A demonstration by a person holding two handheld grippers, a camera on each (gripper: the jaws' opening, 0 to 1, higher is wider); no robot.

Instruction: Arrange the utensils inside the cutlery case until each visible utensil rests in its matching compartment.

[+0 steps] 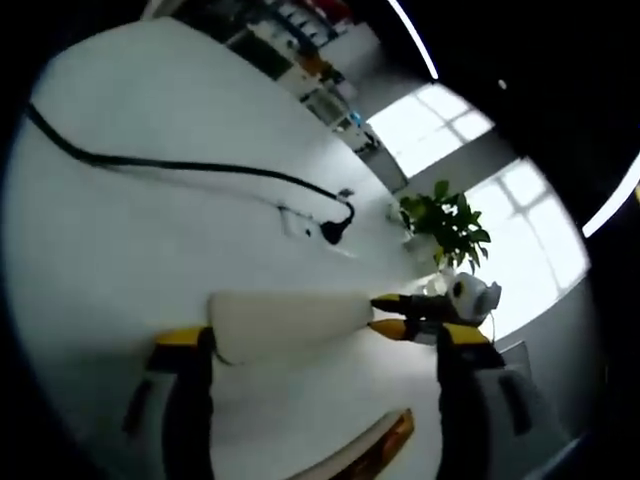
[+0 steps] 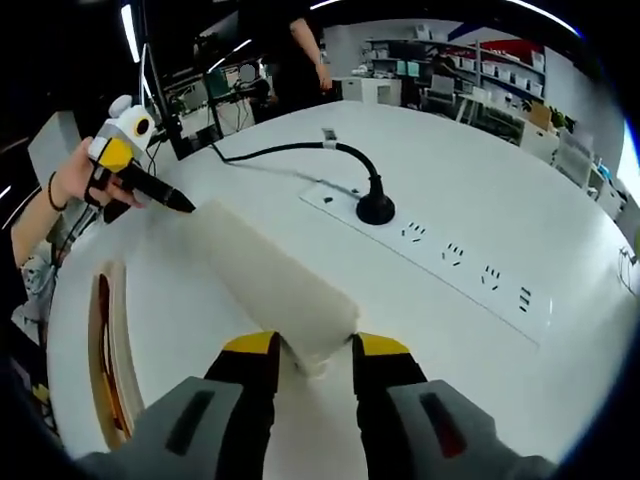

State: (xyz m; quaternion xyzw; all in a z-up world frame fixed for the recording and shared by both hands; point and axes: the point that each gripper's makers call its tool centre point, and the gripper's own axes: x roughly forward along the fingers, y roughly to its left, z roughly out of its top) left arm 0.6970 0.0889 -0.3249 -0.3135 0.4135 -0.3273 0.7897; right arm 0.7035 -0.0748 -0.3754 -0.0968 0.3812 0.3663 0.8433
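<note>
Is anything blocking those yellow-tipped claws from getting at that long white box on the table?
Nothing visible does. The right gripper already has one end of the white case between its jaws, and the left gripper touches the far end. The plugged-in power strip lies off to one side.

Case interior: hidden; the translucent walls show no utensils.
Wooden tray beside the case: cut off by the view's edge.
Case's near end: partly covered by the right gripper.

white case, white table, black cable, yellow-tipped grippers.
</note>
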